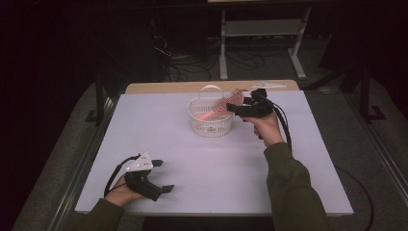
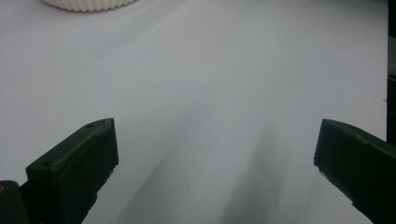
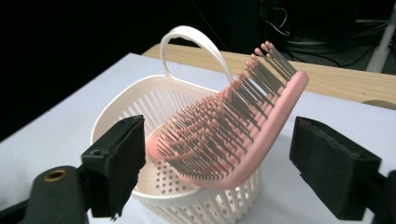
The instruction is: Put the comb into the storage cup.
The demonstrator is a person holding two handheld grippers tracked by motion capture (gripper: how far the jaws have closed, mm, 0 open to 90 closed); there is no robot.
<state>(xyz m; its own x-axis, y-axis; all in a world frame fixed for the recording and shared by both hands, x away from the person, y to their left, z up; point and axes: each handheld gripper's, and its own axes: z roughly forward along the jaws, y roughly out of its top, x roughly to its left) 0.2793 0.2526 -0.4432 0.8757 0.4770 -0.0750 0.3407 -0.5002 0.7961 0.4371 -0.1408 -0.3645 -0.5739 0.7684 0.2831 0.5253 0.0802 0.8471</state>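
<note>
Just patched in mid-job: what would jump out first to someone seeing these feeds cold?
The pink hairbrush stands out: it leans bristles-up over the near rim of the white basket at the table's far middle. The right gripper hangs just beside it, jaws open and clear of the brush. The left gripper rests open at the table's near left corner.

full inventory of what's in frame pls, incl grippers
hairbrush: 1, pink, leaning in the basket, head over its near rim
basket: 1, white slotted with loop handle, far centre of table
table: 1, white top, wooden strip along far edge
frame legs: pale, on floor behind table
cables: dark, on floor behind table
left gripper: 1, black, near-left of table, jaws open
right gripper: 1, black, by basket, jaws open either side of hairbrush, not touching
</note>
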